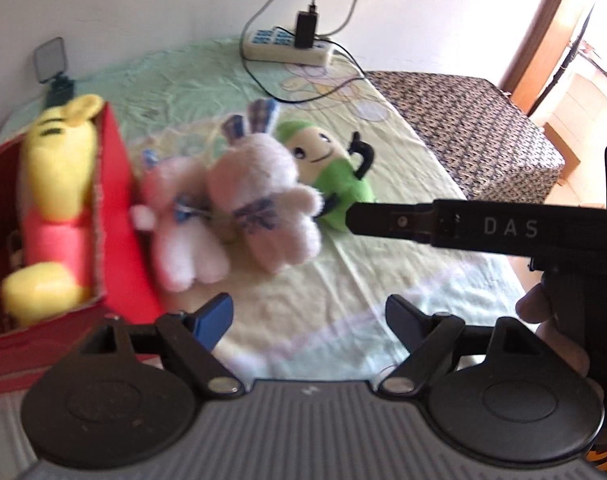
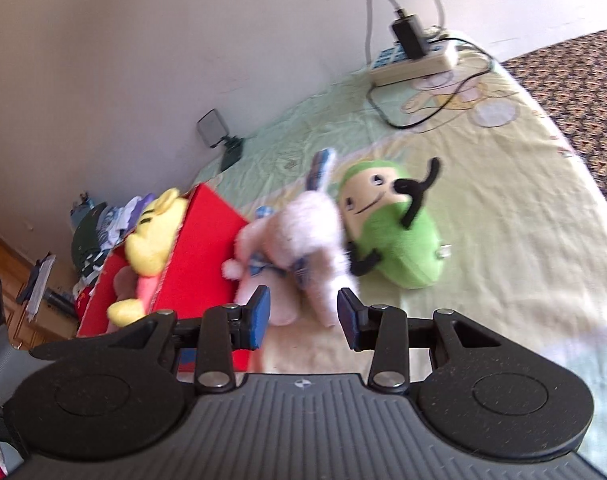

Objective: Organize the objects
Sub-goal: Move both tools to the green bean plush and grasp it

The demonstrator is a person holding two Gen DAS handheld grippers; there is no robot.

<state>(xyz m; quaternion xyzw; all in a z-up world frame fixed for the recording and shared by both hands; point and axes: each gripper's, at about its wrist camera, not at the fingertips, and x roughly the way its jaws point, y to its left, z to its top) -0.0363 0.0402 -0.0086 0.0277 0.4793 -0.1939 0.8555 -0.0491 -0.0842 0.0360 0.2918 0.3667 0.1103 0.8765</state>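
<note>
Right wrist view: your right gripper (image 2: 303, 316) parted, empty — pink bunnies (image 2: 299, 248) mid-bed (image 2: 503, 240), touching red box (image 2: 207, 256). Soft, light, squashy — pinch body, not ear. Left gripper (image 1: 307, 320) also parted, nothing held.

Count of plush toys: four in total, namely two pale pink rabbits (image 1: 259, 196) (image 1: 179, 220) lying side by side on the bed, one green plush (image 1: 335, 176) beside them, and one yellow plush (image 1: 51, 200) inside the box. Containers: one red box (image 1: 115, 216). Other items: one white power strip (image 1: 287, 46) carrying one black charger (image 1: 306, 26), and one small square panel light (image 1: 50, 60) by the wall.
</note>
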